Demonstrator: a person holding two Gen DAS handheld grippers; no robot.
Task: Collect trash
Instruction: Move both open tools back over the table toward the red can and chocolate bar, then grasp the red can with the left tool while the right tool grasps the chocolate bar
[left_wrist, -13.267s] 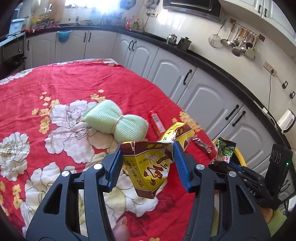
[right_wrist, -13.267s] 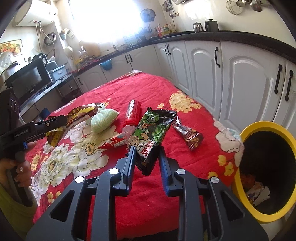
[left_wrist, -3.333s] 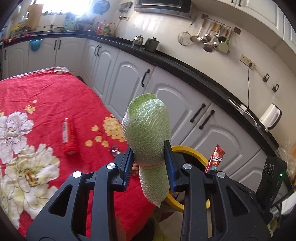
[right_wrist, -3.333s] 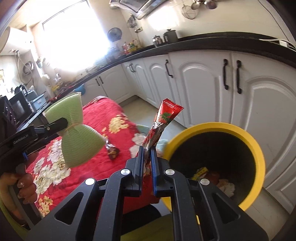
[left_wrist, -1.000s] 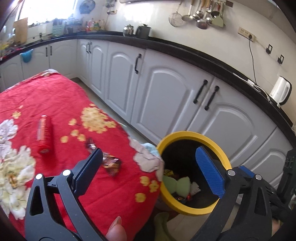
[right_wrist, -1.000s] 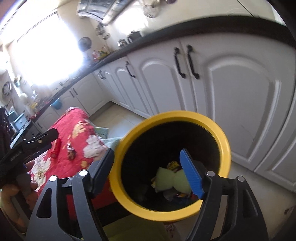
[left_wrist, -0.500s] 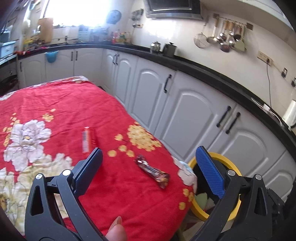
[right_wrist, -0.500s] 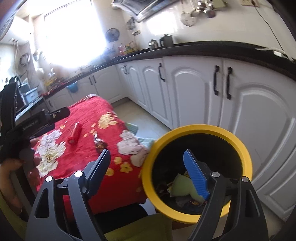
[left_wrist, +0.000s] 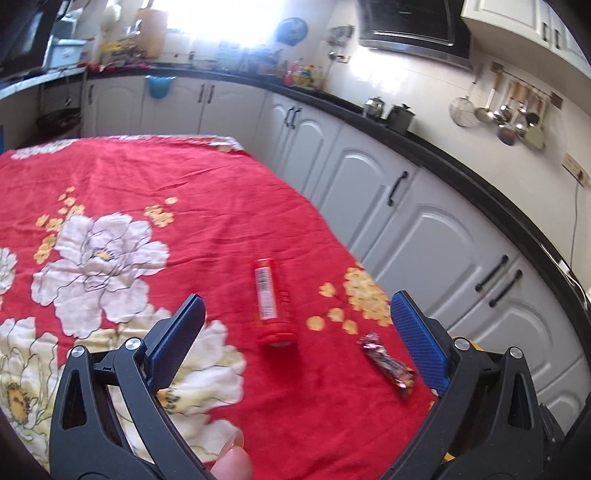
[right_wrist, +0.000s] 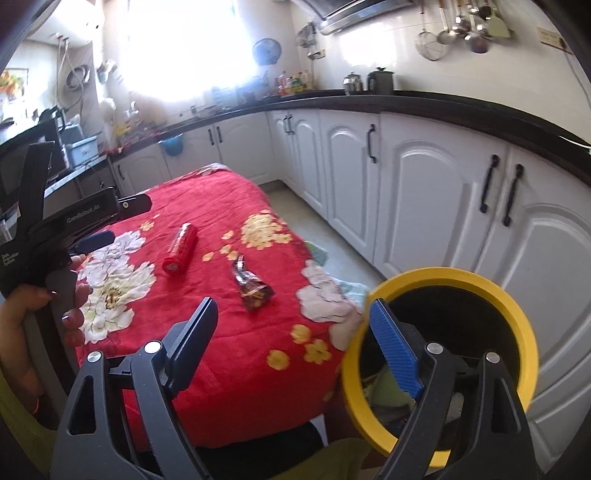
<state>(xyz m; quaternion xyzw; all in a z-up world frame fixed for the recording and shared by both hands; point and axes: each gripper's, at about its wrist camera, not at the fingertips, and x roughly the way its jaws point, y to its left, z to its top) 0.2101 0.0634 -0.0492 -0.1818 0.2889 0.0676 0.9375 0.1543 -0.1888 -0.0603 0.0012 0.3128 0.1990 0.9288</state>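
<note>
**Two pieces of trash on the table, both grippers spread and empty**

Here the largest thing is the table under a red cloth printed with white and yellow flowers (left_wrist: 192, 206), which fills most of the left wrist view and sits beside a run of white kitchen cabinets with black handles (right_wrist: 436, 192). Just off the table's right edge, near its front corner, stands the round bin with a yellow rim and black inside (right_wrist: 517, 325); green and other scraps lie at its bottom.

The left gripper (left_wrist: 295, 325) hangs above the table's front part, jaws spread wide with nothing between them. The right gripper (right_wrist: 291, 332) is held over the table's front right corner and the bin's near rim, jaws likewise wide apart and empty.

A red cylindrical tube with a white label (left_wrist: 271, 306) lies on its side on the cloth, towards the right edge. Near it, closer to the right edge and the bin, lies a small crumpled dark foil wrapper (left_wrist: 388, 365), apart from the tube.
</note>
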